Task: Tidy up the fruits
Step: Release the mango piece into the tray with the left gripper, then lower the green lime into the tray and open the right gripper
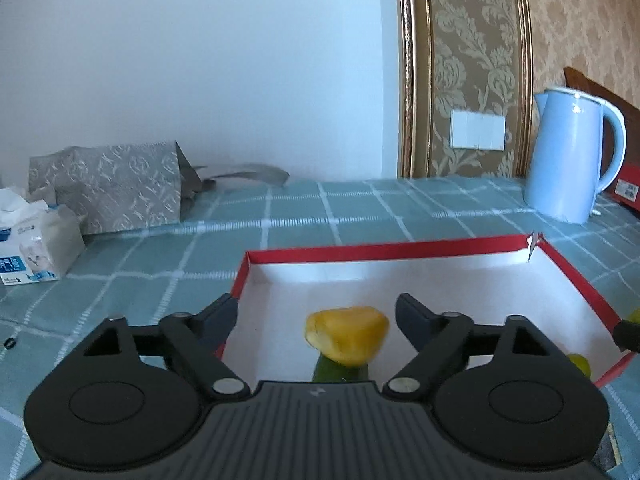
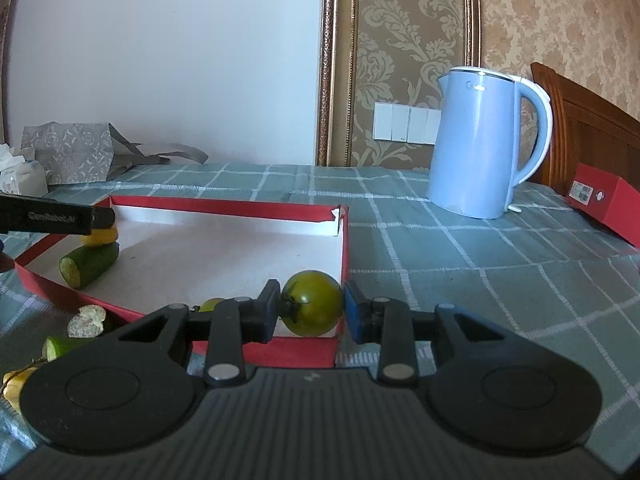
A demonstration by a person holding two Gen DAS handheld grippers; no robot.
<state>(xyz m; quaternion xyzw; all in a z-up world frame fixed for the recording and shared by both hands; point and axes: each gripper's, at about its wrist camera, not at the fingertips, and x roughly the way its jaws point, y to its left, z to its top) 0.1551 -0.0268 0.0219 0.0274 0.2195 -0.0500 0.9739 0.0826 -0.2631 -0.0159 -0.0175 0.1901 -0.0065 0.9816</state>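
Our left gripper [image 1: 316, 320] stands released around the yellow fruit piece [image 1: 346, 334] dropped on the cucumber chunk [image 2: 90, 264] at the red tray's [image 1: 380, 251] near-left edge, while our right gripper [image 2: 310, 308] clamps the green tomato [image 2: 314, 302] over the near-right corner, so next we lower and release it.

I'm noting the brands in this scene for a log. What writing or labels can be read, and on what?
"GenRobot.AI", faint: on the left claw's finger.
Blue kettle: pale brand mark near the top, too faint to read.
Tissue pack: blue print, too blurred.
Small red box: white sticker with a code, too small.
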